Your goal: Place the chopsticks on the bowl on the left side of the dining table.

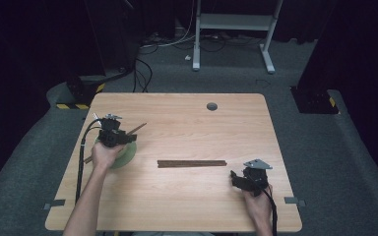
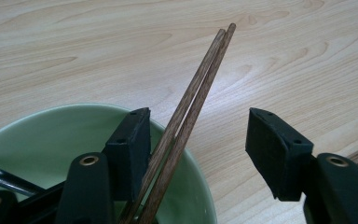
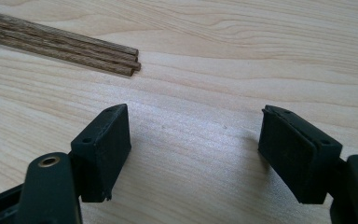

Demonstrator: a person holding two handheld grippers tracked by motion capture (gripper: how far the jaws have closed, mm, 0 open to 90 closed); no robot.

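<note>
High view shows the wooden desk (image 1: pixel 187 196) as the broadest thing, standing on a grey carpeted floor (image 1: pixel 320 147), with a small dark round grommet (image 1: pixel 211 106) set near its far edge. On the desk's left part sits a pale green bowl (image 1: pixel 127 153), and the left gripper (image 1: pixel 112 133) hangs right over it in the person's left hand (image 1: pixel 104 156). Near the desk's middle a bundle of dark wooden chopsticks (image 1: pixel 192 163) lies flat, running left to right, well apart from the bowl. The right gripper (image 1: pixel 246 180) rests low near the desk's right front, just off the right end of that bundle, held in the right hand (image 1: pixel 258 204). In the left gripper view a pair of chopsticks (image 2: pixel 191 107) leans out of the bowl (image 2: pixel 42 135), crossing its rim and slanting up over the bare desk; the pair passes between the jaws, close against the left pad, while the right pad stands clear of it, so the left gripper (image 2: pixel 200 149) is released and grips nothing. In the right gripper view the right gripper (image 3: pixel 196 154) is released too, its jaws spread wide over bare wood, with the ends of the flat chopsticks (image 3: pixel 74 51) lying beyond them, untouched.
</note>
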